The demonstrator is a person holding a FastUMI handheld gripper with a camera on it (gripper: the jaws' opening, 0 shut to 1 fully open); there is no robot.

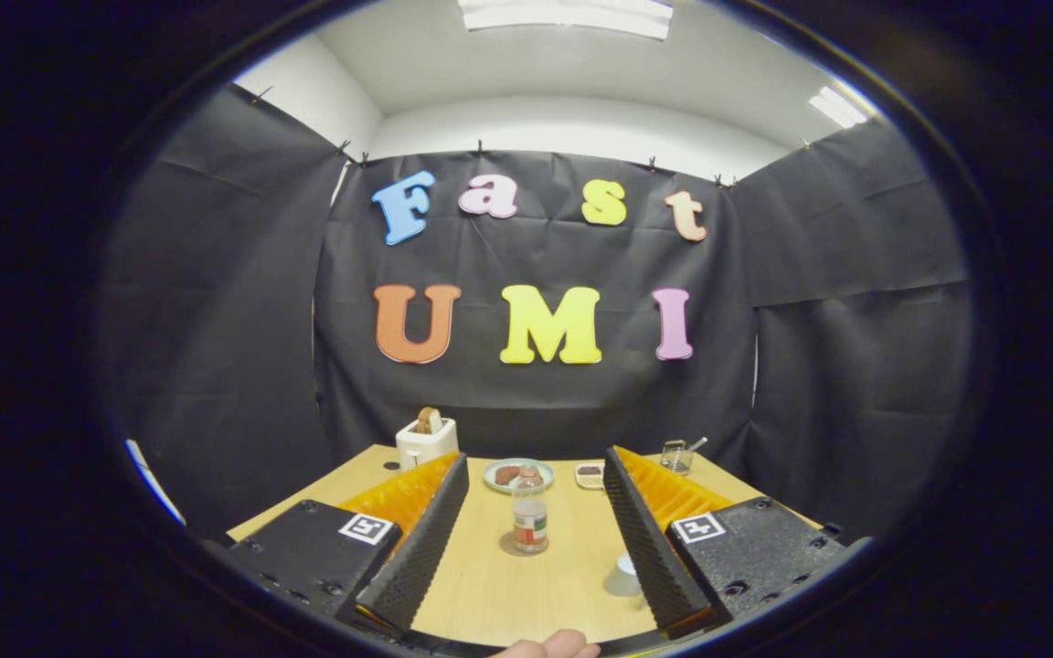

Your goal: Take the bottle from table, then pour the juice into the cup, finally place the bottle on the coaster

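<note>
**Bottle standing on coaster, fingers spread wide**

A light wooden table (490,594) is being viewed from the gripper (531,548), whose two fingers are being held spread far apart with nothing pinched between them. At the far edge, a cream-white toaster (426,440) with a slice of bread poking up is being seen beyond the left finger, a round pale-green plate (517,475) with brown food is sitting mid-table, a small white dish (590,475) is just beside it, and a clear glass with a spoon (676,456) is beyond the right finger.

The clear plastic bottle with reddish juice and a red-green label (530,516) is being shown upright, long axis vertical, straight ahead between the fingers and beyond their tips, on a round brownish coaster (519,546). A pale translucent cup (623,576) is sitting just inside the right finger, nearer than the bottle.

The bottle is already lying where the task wants it; the scene is fitting either a bottle waiting to be picked up or one set back after pouring. Whether the cup is holding juice cannot be told. A fingertip of the holding hand (552,646) is being glimpsed below.
</note>
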